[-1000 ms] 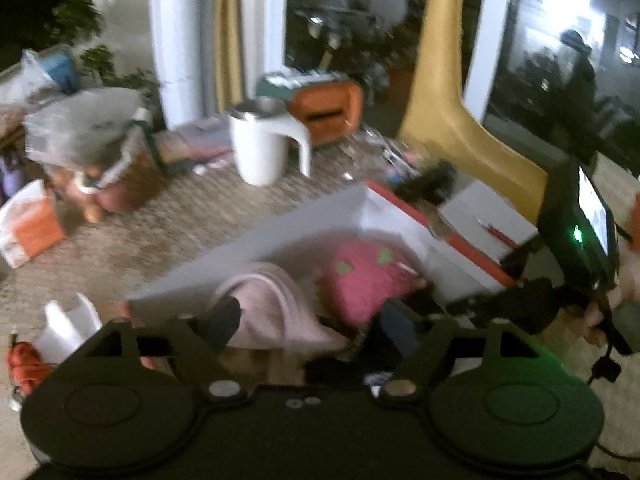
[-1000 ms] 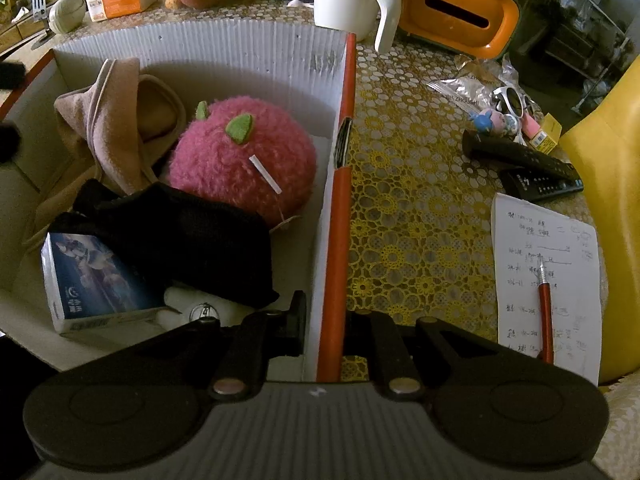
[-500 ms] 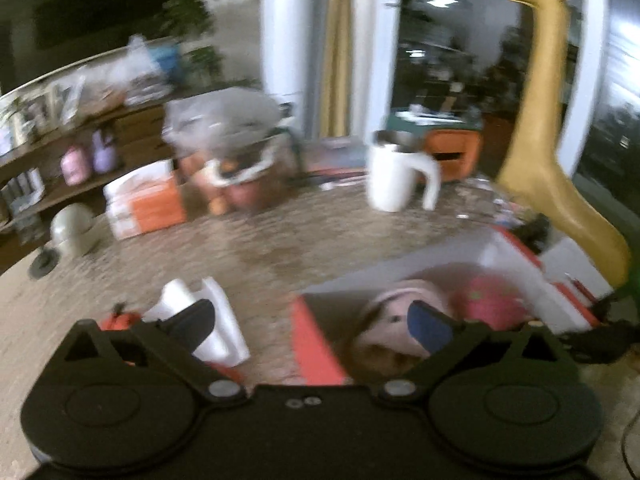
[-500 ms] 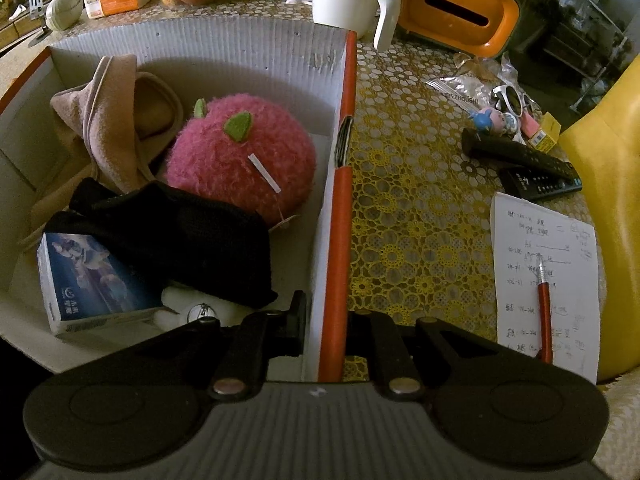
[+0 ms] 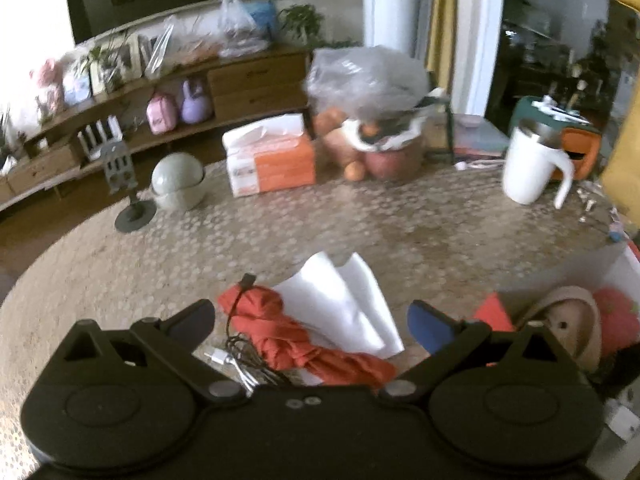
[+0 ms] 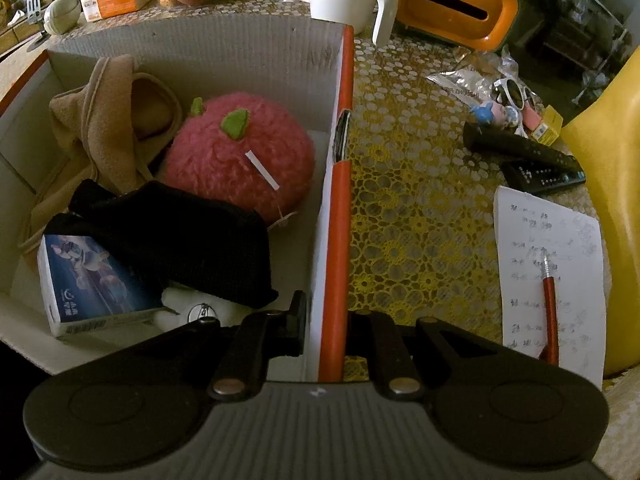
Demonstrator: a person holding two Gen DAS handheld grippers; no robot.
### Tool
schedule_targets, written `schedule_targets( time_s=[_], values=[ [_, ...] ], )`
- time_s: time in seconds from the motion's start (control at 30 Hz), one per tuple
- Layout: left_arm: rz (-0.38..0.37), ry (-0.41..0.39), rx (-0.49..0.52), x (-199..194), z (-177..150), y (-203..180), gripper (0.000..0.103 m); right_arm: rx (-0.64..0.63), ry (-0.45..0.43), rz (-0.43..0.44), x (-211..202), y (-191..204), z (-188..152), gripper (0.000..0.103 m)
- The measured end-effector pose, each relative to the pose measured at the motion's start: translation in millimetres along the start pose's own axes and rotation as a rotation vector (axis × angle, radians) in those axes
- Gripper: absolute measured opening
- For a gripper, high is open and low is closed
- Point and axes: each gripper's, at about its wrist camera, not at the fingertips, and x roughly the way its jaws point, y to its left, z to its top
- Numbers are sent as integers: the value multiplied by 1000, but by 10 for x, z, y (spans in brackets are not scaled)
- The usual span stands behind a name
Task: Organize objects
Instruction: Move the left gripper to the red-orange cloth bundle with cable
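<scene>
The left gripper [image 5: 310,318] stands wide and empty above the folded red umbrella [image 5: 304,344], which lies on the bench directly between and below its fingers, beside white paper [image 5: 340,300] and a cable [image 5: 240,350]. The umbrella is probably light, with soft, slippery fabric over stiff ribs (grasp mid-bundle, across the folds). The right gripper [image 6: 326,320] is clamped narrowly on the box wall [image 6: 334,240], steadying the box.

Black left gripper [image 5: 310,322], blue pad, round discs, silver pivot screws
</scene>
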Motion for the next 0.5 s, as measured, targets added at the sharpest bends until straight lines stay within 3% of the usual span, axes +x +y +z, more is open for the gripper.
schedule_targets(
  time_s=[0.3, 0.5],
  values=[
    [-43, 180, -122, 581, -5, 250, 102, -5, 3, -9, 11, 10, 8, 12],
    [1, 238, -152, 875, -75, 316, 102, -13, 3, -12, 16, 18, 13, 12]
  ],
)
